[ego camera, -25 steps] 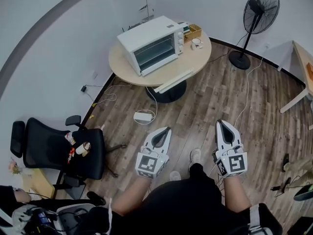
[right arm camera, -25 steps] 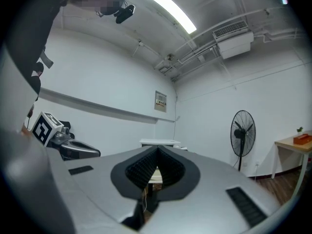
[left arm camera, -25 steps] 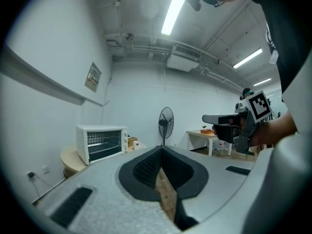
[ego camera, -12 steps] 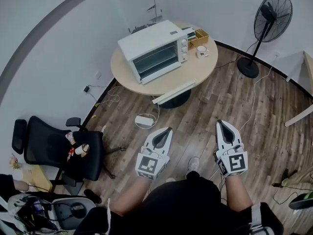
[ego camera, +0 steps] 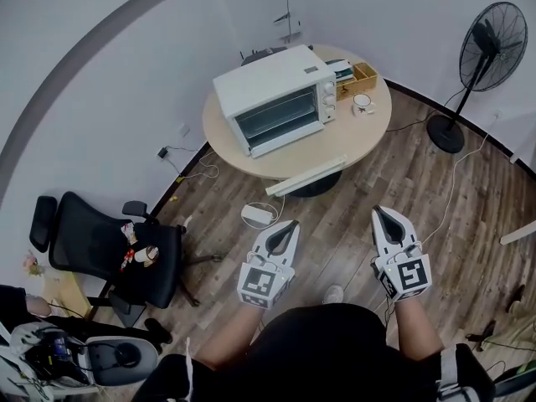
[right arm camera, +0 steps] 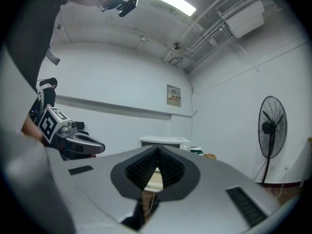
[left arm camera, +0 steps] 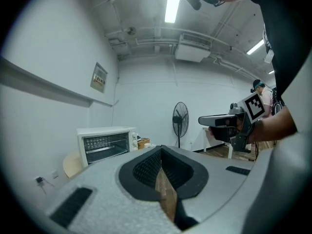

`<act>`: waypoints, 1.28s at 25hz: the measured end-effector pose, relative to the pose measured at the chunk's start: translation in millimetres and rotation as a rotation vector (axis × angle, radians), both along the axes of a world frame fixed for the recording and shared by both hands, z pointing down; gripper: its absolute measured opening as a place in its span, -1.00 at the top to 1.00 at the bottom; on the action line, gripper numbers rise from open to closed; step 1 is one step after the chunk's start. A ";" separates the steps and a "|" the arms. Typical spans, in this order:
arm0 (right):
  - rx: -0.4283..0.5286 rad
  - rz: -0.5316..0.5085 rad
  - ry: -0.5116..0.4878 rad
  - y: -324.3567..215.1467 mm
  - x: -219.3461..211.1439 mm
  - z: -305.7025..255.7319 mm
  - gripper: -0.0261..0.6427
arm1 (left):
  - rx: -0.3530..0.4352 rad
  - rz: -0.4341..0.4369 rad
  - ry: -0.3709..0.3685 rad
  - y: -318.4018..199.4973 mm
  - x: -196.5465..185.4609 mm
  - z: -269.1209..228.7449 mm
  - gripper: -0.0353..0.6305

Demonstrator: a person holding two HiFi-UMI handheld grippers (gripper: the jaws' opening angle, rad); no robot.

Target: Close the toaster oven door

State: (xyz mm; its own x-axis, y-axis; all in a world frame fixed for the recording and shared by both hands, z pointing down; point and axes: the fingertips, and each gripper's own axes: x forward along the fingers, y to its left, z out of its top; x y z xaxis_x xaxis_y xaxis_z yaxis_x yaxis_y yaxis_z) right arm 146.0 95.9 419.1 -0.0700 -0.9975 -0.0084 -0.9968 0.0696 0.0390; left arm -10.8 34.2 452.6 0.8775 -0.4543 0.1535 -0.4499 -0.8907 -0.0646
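No print can be read anywhere; the wall sign [right arm camera: 173, 97] is too small to make out.

You hold both tongs low in front of your body, side by side and well apart, tips pointing forward. Your left tongs [ego camera: 291, 224] are closed on nothing. Your right tongs [ego camera: 379, 212] are closed and empty too. Your forearms [ego camera: 224, 344] are bare.

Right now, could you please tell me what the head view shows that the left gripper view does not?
Only the head view shows the black office chair and the power strip on the floor. Only the left gripper view shows the ceiling light and wall sign. Both show the toaster oven, standing fan and right hand-held gripper.
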 end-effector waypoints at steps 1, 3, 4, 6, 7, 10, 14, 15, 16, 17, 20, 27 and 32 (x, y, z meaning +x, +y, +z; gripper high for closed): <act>-0.003 -0.018 -0.013 -4.0 3.5 0.7 0.93 | -0.005 -0.004 -0.005 -2.1 3.6 1.7 0.88; -0.007 -0.053 -0.029 -12.2 7.0 3.3 0.93 | -0.012 -0.017 -0.019 -7.3 7.2 6.2 0.88; -0.011 -0.070 -0.031 -16.2 8.0 5.1 0.93 | -0.012 -0.028 -0.027 -10.2 7.8 8.7 0.88; -0.020 -0.102 -0.027 -24.4 10.4 8.8 0.93 | -0.007 -0.053 -0.041 -16.7 8.8 12.6 0.88; -0.026 -0.115 -0.024 -28.6 12.0 10.4 0.93 | -0.005 -0.066 -0.046 -20.1 9.1 13.4 0.88; -0.041 -0.147 -0.021 -41.6 15.8 14.0 0.93 | -0.014 -0.100 -0.049 -28.6 8.5 14.0 0.88; -0.056 -0.188 -0.010 -62.7 11.0 17.6 0.93 | -0.020 -0.143 -0.067 -43.8 1.9 19.7 0.88; -0.061 -0.198 -0.008 -68.3 9.2 19.1 0.93 | -0.021 -0.152 -0.071 -48.9 0.4 21.6 0.88; -0.068 -0.208 -0.005 -73.5 7.5 20.7 0.93 | -0.024 -0.162 -0.074 -53.5 -1.3 23.8 0.88; -0.075 -0.217 -0.003 -78.2 6.1 22.4 0.93 | -0.031 -0.171 -0.076 -57.4 -3.1 26.3 0.88; -0.087 -0.231 0.004 -95.8 3.9 27.5 0.93 | -0.054 -0.196 -0.081 -71.3 -8.1 35.9 0.88; -0.115 -0.259 0.021 -145.5 -10.6 40.8 0.93 | -0.081 -0.233 -0.100 -110.3 -16.8 54.9 0.88; -0.151 -0.290 0.016 -172.4 -25.8 58.6 0.92 | -0.118 -0.224 -0.125 -128.9 -21.1 72.7 0.88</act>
State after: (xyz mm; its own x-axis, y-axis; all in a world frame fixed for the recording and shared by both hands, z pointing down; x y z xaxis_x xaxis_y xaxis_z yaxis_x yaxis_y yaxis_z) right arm 120.3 -76.5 477.7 -0.3504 -0.9259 0.1414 -0.9339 0.3567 0.0219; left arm -31.9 -94.7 525.3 0.7281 -0.6073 0.3177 -0.6314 -0.7747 -0.0338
